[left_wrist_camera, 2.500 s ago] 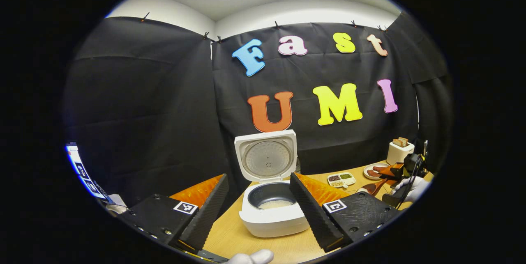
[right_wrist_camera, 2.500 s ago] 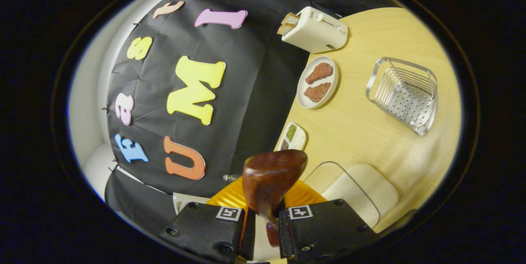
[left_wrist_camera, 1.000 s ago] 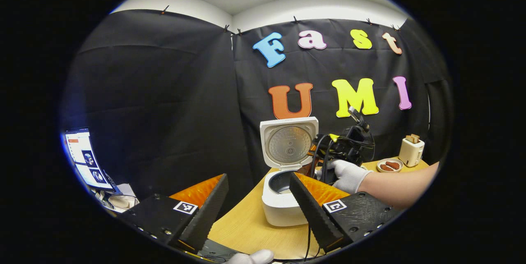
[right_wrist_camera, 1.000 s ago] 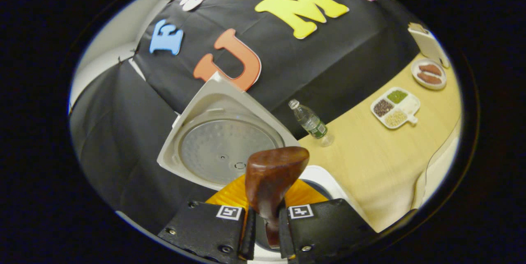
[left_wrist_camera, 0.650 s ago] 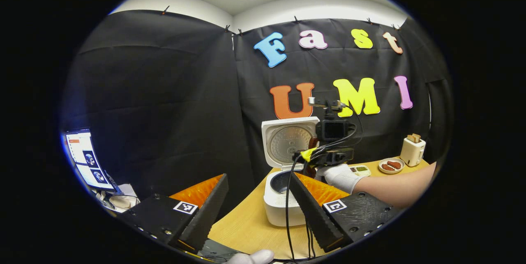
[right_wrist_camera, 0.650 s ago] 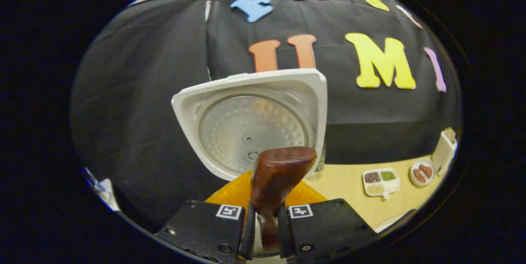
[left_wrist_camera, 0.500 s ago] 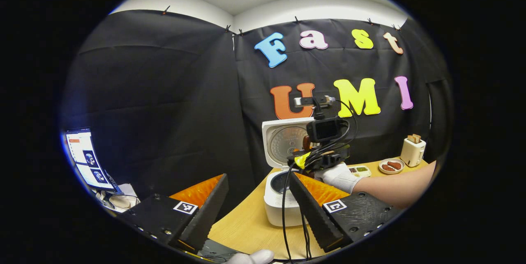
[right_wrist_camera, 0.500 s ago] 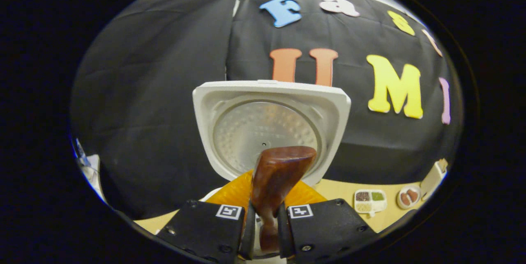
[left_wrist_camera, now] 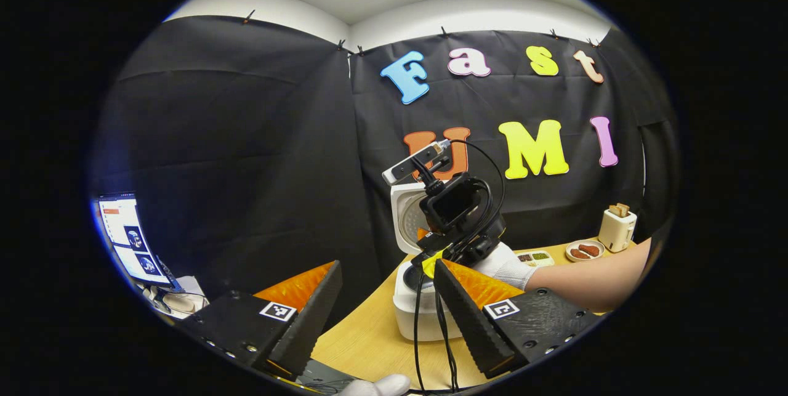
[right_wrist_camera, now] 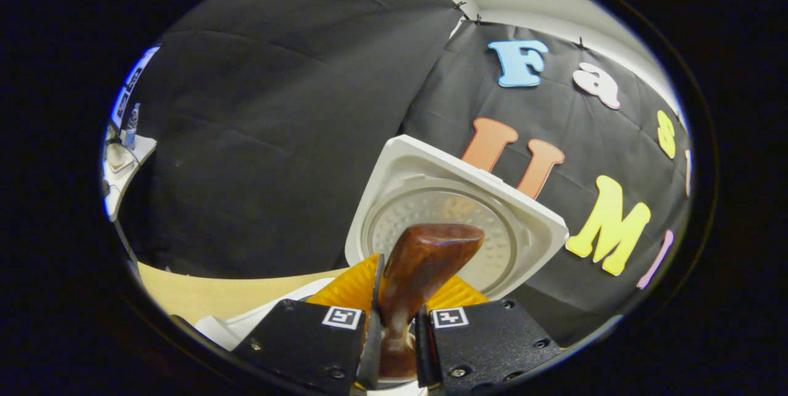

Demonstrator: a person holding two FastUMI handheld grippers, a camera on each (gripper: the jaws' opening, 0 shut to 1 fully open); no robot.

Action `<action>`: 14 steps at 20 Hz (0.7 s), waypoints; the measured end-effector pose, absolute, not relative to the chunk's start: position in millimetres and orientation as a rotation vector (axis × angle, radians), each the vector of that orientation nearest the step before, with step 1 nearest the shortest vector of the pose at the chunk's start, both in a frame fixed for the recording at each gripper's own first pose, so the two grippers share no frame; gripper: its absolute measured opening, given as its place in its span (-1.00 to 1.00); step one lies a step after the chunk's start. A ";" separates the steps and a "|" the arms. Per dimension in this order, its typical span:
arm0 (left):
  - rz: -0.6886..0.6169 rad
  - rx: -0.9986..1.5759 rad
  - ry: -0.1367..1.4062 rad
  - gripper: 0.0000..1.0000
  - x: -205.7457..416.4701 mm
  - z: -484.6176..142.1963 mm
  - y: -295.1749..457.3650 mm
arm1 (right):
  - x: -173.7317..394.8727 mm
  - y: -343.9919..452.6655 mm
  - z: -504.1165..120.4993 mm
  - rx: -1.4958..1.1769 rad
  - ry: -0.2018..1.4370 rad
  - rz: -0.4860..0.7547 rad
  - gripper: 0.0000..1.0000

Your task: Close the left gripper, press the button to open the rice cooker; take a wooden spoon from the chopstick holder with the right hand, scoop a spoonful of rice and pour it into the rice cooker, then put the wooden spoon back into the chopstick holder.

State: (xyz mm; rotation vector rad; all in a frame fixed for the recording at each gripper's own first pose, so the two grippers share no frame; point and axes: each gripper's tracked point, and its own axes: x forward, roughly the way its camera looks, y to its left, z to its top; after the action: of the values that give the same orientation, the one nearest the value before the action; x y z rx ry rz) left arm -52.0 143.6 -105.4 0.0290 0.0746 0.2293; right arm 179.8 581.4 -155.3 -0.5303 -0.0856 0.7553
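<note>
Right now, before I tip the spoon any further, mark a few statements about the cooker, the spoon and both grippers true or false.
1. The rice cooker has its lid shut. False: the lid stands open.
2. The right gripper is shut on the wooden spoon. True.
3. The left gripper is shut. False: its fingers stand apart with nothing between them.
4. The toaster lies on its side. False: it stands upright with bread in its slots.
5. A gloved hand holds the right gripper over the cooker. True.
</note>
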 end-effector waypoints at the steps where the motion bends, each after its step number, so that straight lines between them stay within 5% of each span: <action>1: 0.230 0.026 0.075 0.90 -51.4 -105.5 143.4 | 178.7 580.0 -155.0 -0.514 -0.082 0.752 -0.43; 14: 0.179 0.025 0.010 0.90 -57.0 -83.8 118.7 | 209.4 493.9 -83.6 0.273 0.131 0.683 -0.44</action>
State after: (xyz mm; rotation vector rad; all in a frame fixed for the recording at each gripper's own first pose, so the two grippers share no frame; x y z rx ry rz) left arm -57.0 118.7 -83.8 0.0252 0.0104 0.1789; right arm 209.4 493.9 -83.6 0.2729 0.1310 0.6833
